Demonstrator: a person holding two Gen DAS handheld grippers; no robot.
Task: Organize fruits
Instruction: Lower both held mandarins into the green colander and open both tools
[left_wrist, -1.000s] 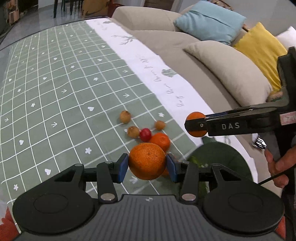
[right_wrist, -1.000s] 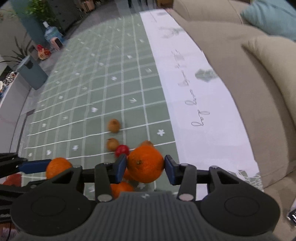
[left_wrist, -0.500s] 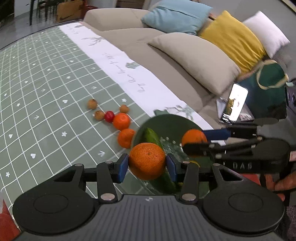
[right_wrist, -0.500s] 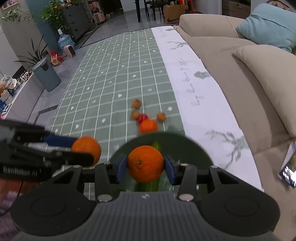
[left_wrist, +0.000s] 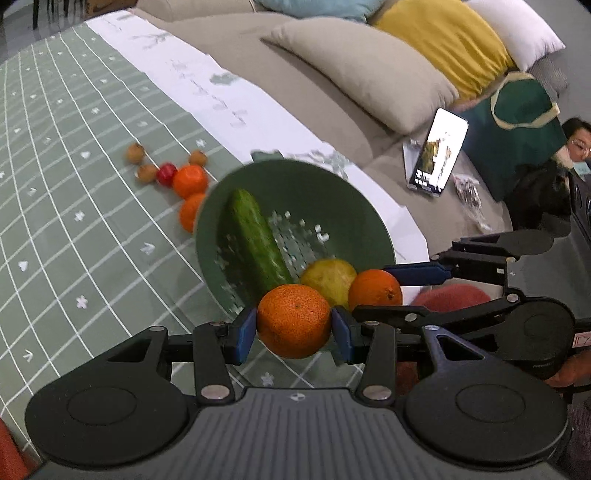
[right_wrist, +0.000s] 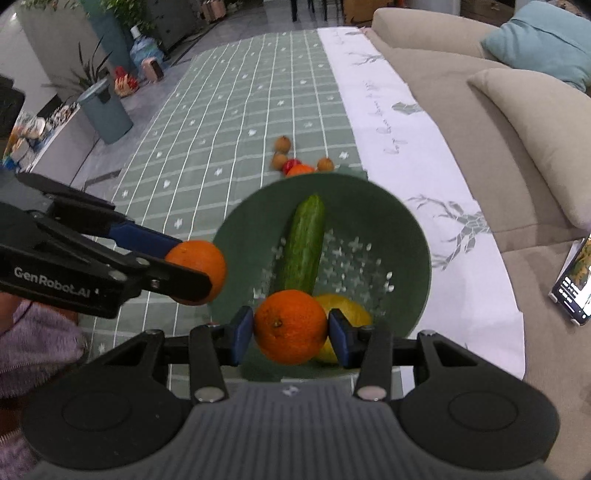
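Two oranges hang above a green colander (left_wrist: 354, 206) — one pinched in each handheld gripper. The left gripper (left_wrist: 294, 329) has its blue pads pressed against the sides of a pebbly-skinned orange (left_wrist: 293, 320), held over the colander's near rim. The right gripper (right_wrist: 290, 332) clamps a second, smoother orange (right_wrist: 290, 326) the same way, just over the bowl's near wall. In the left wrist view that second orange appears beside the first, at the tips of the right gripper's long fingers; in the right wrist view the left gripper's orange sits just beyond the colander's left edge.

Inside the colander lies a cucumber (right_wrist: 304, 245), stretched from the far wall toward the near side, with a yellowish citrus fruit (right_wrist: 345, 310) at its near end, partly hidden behind the gripped orange. On the green checked tablecloth (left_wrist: 74, 192) beyond the bowl, loose fruit is clustered: two small mandarins (left_wrist: 190, 181) touching or nearly touching, a red cherry-like fruit (left_wrist: 166, 173), and three small brown fruits (left_wrist: 135, 153) around them.

A white runner (right_wrist: 373, 96) edges the cloth — beyond it a beige sofa (right_wrist: 461, 85) with beige, yellow and blue cushions, and a lit smartphone (left_wrist: 439, 151) resting on the seat.
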